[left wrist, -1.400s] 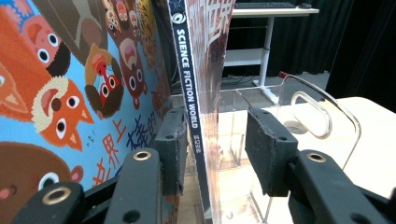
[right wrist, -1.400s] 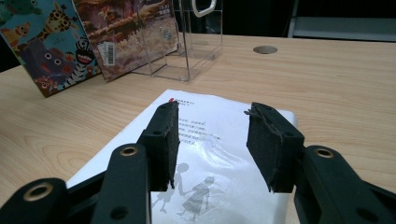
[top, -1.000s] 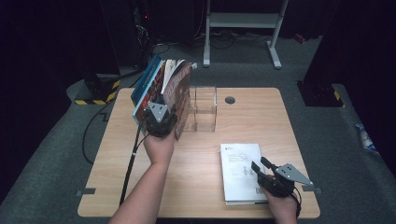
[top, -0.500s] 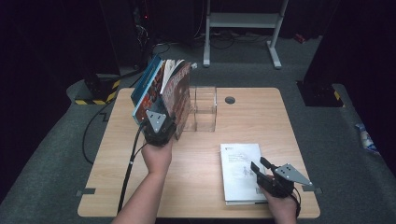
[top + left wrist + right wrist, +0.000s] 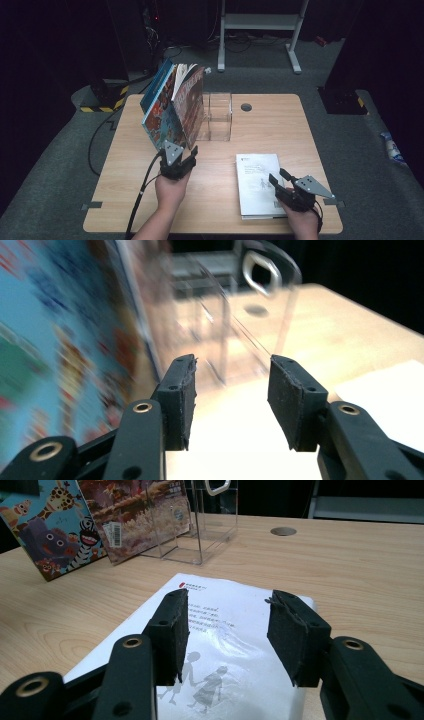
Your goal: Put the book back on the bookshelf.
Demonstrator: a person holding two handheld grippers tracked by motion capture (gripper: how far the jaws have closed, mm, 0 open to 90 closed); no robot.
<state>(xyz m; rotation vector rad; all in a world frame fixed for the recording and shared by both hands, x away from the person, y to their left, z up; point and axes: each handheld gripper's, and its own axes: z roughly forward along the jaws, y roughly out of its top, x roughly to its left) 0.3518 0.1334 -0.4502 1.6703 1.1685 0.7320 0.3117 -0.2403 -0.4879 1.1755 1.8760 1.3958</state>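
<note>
While motion blurs the picture books (image 5: 60,365), both tools, left (image 5: 181,159) and right (image 5: 281,181), gape empty.

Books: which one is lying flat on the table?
The white book, flat near the table's front edge just ahead of the right gripper. The two colourful books stand tilted against the clear acrylic holder.

high view: we look forward and down over the pale wooden table (image 5: 280,125) | gripper views: low, close, facing 12 o'clock | shared: clear acrylic book stand (image 5: 217,117) (image 5: 235,315) (image 5: 200,525)
</note>
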